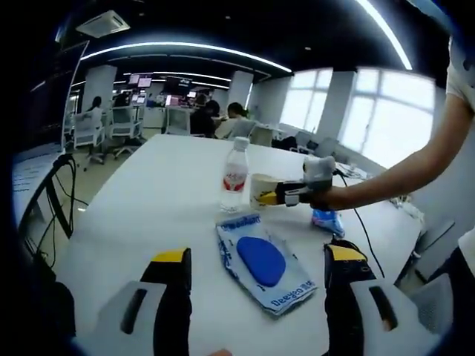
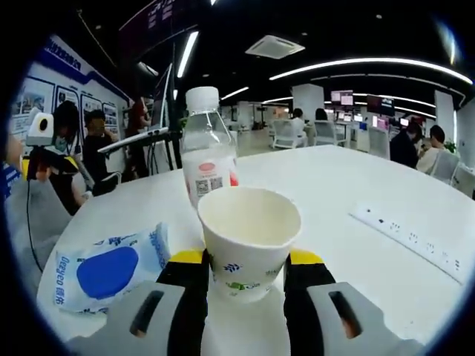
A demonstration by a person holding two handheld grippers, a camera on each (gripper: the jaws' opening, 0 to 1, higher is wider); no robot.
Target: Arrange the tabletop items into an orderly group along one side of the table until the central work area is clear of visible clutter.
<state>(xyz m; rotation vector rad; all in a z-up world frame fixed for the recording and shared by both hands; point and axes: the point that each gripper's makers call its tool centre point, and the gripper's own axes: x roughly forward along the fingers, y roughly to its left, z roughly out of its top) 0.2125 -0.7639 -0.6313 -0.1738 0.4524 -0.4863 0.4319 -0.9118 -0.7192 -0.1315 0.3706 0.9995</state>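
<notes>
Right tongs clamp the paper cup low on its wall beside the bottle; squeeze lightly (thin, crushable). Your left tongs hang parted over the wipes pack on the counter.

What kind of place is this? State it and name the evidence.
Most likely an open-plan office. People sit at desks with monitors in the background, office chairs stand around, and a power strip lies on the large white table.

Left gripper with black jaws tipped yellow on pale grey bodies with dark slots, right gripper alike, person's white short sleeve
</notes>
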